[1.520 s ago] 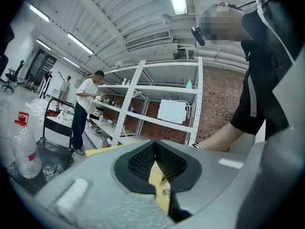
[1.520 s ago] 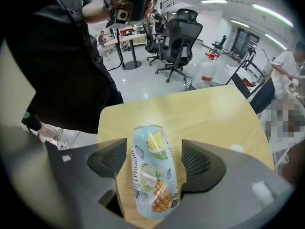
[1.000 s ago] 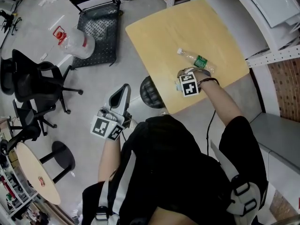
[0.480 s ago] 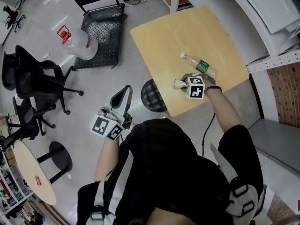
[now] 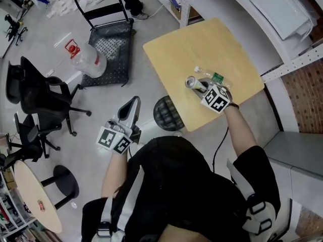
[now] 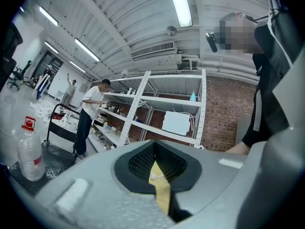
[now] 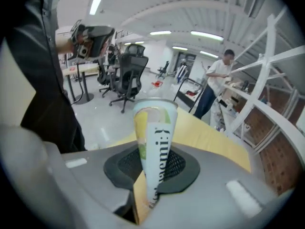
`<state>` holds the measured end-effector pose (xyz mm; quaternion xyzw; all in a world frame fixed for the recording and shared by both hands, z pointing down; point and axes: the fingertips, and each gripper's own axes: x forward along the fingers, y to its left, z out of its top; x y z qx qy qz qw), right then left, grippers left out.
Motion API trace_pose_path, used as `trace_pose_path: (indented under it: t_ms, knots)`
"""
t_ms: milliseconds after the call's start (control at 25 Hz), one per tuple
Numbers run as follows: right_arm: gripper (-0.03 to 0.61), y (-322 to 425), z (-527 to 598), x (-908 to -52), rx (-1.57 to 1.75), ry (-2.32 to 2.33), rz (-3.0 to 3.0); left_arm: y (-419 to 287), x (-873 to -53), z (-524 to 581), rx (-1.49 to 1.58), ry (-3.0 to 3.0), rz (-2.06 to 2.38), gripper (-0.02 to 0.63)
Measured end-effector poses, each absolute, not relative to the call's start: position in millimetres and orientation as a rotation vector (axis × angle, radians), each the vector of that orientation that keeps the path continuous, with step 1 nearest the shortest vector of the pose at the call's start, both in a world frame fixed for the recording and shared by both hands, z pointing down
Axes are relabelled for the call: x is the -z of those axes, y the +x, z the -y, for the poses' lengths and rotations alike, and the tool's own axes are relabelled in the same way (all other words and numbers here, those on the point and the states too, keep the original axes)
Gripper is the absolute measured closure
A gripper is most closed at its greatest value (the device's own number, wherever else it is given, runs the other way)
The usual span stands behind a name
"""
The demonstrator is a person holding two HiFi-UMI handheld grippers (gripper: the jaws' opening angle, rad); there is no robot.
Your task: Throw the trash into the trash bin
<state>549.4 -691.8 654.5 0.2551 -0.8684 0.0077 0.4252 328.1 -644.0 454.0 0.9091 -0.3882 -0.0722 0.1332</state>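
A slim can (image 5: pixel 193 82) with a white and yellow-green label hangs just above the wooden table (image 5: pixel 202 39). My right gripper (image 5: pixel 200 86) has its jaws closing on it, and the pads press its sides. In the right gripper view the can (image 7: pixel 153 147) sticks out between the jaws of the right gripper (image 7: pixel 147 178), its rim pointing away. A plastic bottle (image 5: pixel 214 78) with a green label lies on the table beside it. The black mesh trash bin (image 5: pixel 166 113) stands on the floor by the table's near left edge. My left gripper (image 5: pixel 130 110) is left of the bin, shut and empty (image 6: pixel 159 185).
Black office chairs (image 5: pixel 35 92) stand at the left. A metal cart (image 5: pixel 108 29) and a large water jug (image 5: pixel 86 59) are on the floor behind. A small round table (image 5: pixel 35 195) is at the lower left. Shelving (image 5: pixel 272 9) lines the right, where a person (image 6: pixel 90 113) stands.
My right gripper has closed on the can, lifted it off the table and turned it. The left gripper has drifted slightly.
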Motion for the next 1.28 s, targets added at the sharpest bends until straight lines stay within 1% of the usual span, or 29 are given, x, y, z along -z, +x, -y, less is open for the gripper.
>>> trace_pose_path:
  t_ms: [200,360,480,720,880,1120,1280]
  knots:
    - [0.511,515.3,705.8,-566.4,0.050,0.877,2.395,301.8,-436.8,642.9,0.238,2.665,1.173,0.612]
    - [0.511,478.3,703.2,-502.7,0.156,0.928,2.528,264.6,-417.1,638.3,0.274,2.672,1.268,0.612]
    - [0.511,445.7,702.9,-472.2,0.181,0.928,2.619,229.3,-405.8,629.9,0.307,2.660,1.367,0.612]
    - [0.511,358.1,679.7,-452.4,0.188,0.775,2.785,153.9,-407.2,599.7,0.372,2.561,1.570,0.612]
    - [0.511,295.5,658.1,-454.5,0.221,0.622,2.823,107.4,-418.1,569.3,0.386,2.477,1.678,0.612]
    - [0.511,176.7,629.6,-458.6,0.218,0.346,2.884,-2.6,-425.3,513.4,0.401,2.255,2.003,0.612]
    - [0.511,99.0,598.8,-458.2,0.213,0.182,2.944,-63.2,-426.3,464.6,0.345,2.170,2.155,0.612]
